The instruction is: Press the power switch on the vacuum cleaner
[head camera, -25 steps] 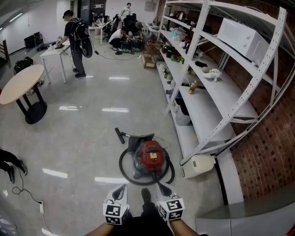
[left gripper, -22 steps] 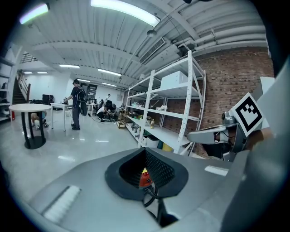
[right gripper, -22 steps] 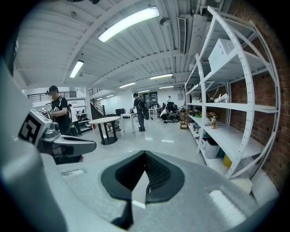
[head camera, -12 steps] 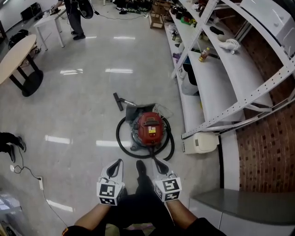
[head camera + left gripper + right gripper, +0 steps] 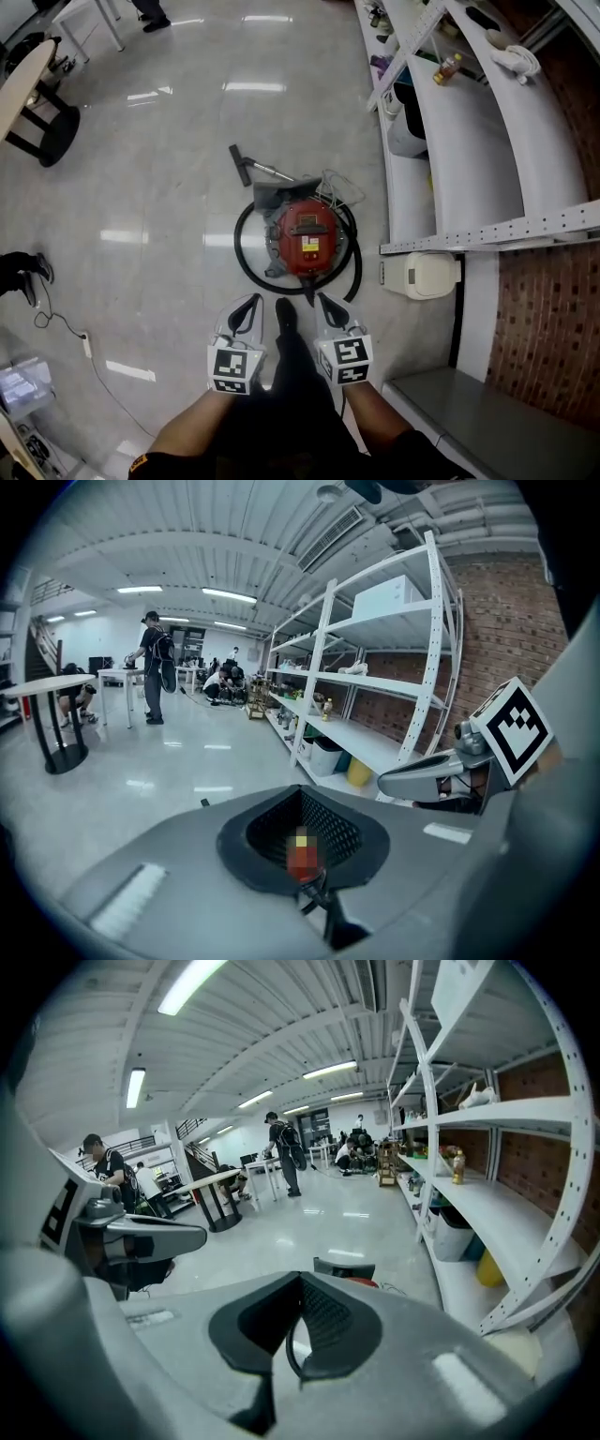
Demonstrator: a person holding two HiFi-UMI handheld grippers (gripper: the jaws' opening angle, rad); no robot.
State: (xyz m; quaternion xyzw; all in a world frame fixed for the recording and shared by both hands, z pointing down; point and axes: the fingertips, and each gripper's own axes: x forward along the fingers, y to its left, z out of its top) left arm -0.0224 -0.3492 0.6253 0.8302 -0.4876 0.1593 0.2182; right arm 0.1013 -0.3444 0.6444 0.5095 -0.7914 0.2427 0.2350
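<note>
Vacuum cleaner [image 5: 307, 234]: red-topped, standing on the floor [image 5: 169, 187] at frame centre, with a black hose [image 5: 246, 267] looped around its base. White shelving [image 5: 469, 141] runs along the right of the frame.

Left hand-held gripper [image 5: 253, 300]: lower centre, just short of the vacuum cleaner and not touching it. Jaws clenched, nothing between them.

Right hand-held gripper [image 5: 322, 298]: beside the left, likewise clear of the machine. Jaws clenched and empty.

The power switch cannot be made out.

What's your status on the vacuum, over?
Shut, empty: left gripper, right gripper. vacuum cleaner on floor ahead, untouched. black hose loops around it.
</note>
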